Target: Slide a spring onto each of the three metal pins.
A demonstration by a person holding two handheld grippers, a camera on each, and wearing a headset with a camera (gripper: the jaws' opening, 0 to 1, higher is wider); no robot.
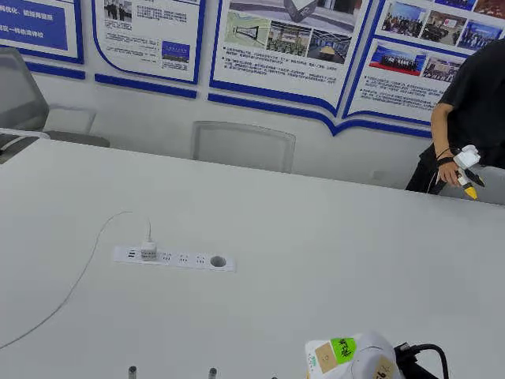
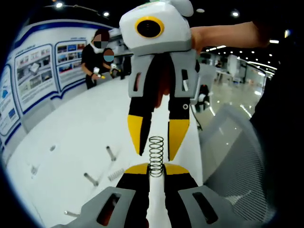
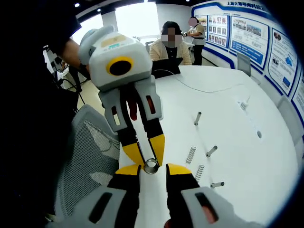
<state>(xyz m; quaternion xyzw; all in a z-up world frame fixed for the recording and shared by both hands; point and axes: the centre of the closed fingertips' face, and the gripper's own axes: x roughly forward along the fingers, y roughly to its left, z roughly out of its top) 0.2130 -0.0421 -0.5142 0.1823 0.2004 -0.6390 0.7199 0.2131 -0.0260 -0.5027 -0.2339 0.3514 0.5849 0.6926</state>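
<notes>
Aloft and well apart from the middle pin (image 3: 211, 151), a spring (image 3: 151, 166) is pinched by one end in the nearly closed jaws of the left gripper (image 2: 156, 171). It hangs about over the edge of the white table (image 1: 316, 237). The right gripper (image 2: 156, 153) faces it, jaws parted to either side of the coil. They appear not to touch it, though the fisheye makes that hard to judge.

None of the job looks done. The middle pin, the far pin (image 3: 197, 118) and the near pin (image 3: 217, 184) all stand bare. All three threadings are left, and the held spring must first be carried across to a pin.

Two loose springs (image 3: 191, 154) lie flat just beside the middle pin, on the grippers' side of it. They are close enough for an incoming jaw to knock them. A power strip (image 1: 173, 258) with a plug and thin cable sits well beyond the middle pin. Farther off, a person in black (image 1: 473, 110) stands at the table's far side. A mesh chair (image 3: 90, 152) sits off the table edge, on the grippers' side of the middle pin.
</notes>
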